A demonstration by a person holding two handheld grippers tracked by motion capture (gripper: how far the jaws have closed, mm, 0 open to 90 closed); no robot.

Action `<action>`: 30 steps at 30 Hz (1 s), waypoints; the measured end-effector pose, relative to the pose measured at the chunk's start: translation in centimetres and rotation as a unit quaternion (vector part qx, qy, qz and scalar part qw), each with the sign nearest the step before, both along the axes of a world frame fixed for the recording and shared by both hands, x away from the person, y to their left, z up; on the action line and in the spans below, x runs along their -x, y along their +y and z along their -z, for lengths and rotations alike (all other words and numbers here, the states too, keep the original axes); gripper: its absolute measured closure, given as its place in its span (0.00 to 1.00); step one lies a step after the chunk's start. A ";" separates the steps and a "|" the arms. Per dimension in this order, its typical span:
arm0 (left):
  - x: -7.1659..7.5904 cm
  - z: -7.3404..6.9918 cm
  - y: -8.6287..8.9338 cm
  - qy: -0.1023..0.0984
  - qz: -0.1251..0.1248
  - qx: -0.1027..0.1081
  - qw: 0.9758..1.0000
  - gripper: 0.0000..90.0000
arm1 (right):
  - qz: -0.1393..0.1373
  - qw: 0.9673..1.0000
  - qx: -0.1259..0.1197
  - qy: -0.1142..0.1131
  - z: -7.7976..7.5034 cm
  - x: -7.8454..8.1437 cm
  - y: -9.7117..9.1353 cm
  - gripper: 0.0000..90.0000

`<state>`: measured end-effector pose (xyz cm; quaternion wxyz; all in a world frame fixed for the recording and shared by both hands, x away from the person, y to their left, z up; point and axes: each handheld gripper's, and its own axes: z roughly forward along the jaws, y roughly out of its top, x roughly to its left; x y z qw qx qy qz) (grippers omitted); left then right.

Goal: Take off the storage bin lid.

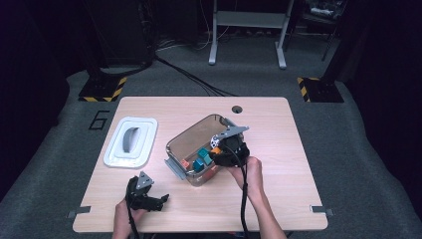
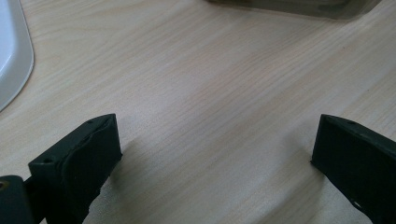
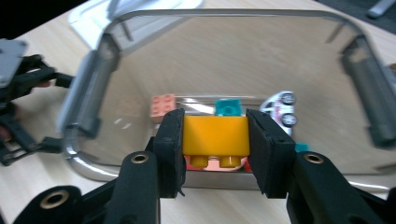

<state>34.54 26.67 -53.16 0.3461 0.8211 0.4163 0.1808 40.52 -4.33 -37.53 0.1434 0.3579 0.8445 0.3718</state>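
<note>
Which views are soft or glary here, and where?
High view: evenly lit table, dark surroundings, low detail. Left gripper view: sharp wood grain, soft shadows under the open left gripper. Right gripper view: yellow brick fairly sharp in the right gripper; clear bin rim blurred, with pale reflections.

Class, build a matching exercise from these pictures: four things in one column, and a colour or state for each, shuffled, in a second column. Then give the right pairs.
Things
1. left gripper
2. right gripper
3. lid
4. box

States
A. clear plastic, holds bricks and a toy car
B. shut on a yellow brick
C. white, flat on the table, apart from the box
D. open, nothing between its jaws

Pairs: 1-D, 2-B, 3-C, 4-A
</note>
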 end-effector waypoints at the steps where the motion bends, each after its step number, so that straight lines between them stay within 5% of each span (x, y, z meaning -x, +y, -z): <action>1: 0.0 0.0 0.0 0.000 0.000 0.000 1.000 0.01 | -0.002 1.000 -0.002 0.006 0.1 0.2 0.3 0.65; 22: 0.0 0.0 0.0 -0.001 0.000 0.000 1.000 0.01 | -0.068 0.997 -0.006 0.042 1.6 1.1 2.8 0.63; 30: 0.0 0.0 0.0 0.000 0.000 0.000 1.000 0.01 | -0.053 0.998 -0.015 0.031 1.4 1.3 1.6 0.35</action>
